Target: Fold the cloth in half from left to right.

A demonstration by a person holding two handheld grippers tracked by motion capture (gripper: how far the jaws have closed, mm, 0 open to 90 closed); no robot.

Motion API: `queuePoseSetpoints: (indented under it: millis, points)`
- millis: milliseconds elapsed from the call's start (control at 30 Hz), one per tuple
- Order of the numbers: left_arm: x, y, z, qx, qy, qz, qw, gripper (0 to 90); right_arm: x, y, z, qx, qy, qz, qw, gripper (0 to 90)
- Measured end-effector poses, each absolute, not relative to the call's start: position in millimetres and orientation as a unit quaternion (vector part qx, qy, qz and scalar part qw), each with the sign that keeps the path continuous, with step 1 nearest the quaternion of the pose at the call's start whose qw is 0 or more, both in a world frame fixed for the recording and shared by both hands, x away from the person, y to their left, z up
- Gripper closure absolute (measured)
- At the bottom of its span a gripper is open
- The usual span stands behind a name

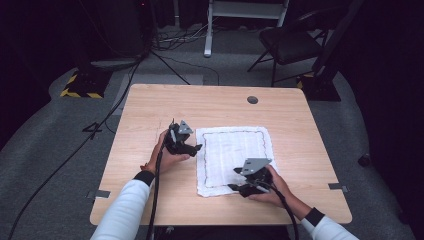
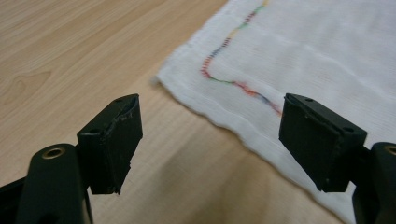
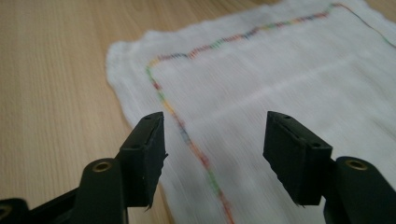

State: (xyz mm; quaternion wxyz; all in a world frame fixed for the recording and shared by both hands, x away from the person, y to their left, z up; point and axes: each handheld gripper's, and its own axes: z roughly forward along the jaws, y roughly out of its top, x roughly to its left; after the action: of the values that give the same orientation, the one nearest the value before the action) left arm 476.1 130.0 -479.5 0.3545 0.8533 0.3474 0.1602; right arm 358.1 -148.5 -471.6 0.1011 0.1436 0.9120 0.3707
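Observation:
A white cloth (image 1: 232, 155) with a multicoloured stitched border lies flat on the wooden table (image 1: 150, 110). My left gripper (image 1: 198, 148) is at the cloth's left edge, near its far left corner. In the left gripper view the left gripper (image 2: 210, 140) is open, and the cloth (image 2: 303, 51) lies ahead with its edge running between the jaws. My right gripper (image 1: 231, 187) hovers over the cloth's front edge. In the right gripper view the right gripper (image 3: 212, 149) is open above the cloth (image 3: 280, 70), its left jaw near the stitched line. Nothing is held.
A round hole (image 1: 252, 99) is in the table near its far edge. Behind the table stand a black chair (image 1: 290, 42), a white frame leg (image 1: 209, 30) and a yellow-striped base (image 1: 82, 85). Cables (image 1: 75, 150) cross the grey floor at left.

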Motion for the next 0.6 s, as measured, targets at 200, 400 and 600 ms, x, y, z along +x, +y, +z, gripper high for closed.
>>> queuePoseSetpoints:
  millis: [200,400,600]
  points:
    - [508.3,125.2,-483.9,0.835,0.384,0.151,0.364,21.6,359.3,-109.1,-480.5,0.111,0.92,0.364,0.09,41.0]
    - [529.6,116.6,-486.2,0.824,0.407,0.16,0.359,21.5,357.6,-88.3,-486.0,0.094,0.924,0.361,0.088,43.0]
    - [534.0,114.6,-493.7,0.837,0.406,0.159,0.33,23.1,355.7,-81.7,-487.4,0.086,0.923,0.368,0.077,41.2]
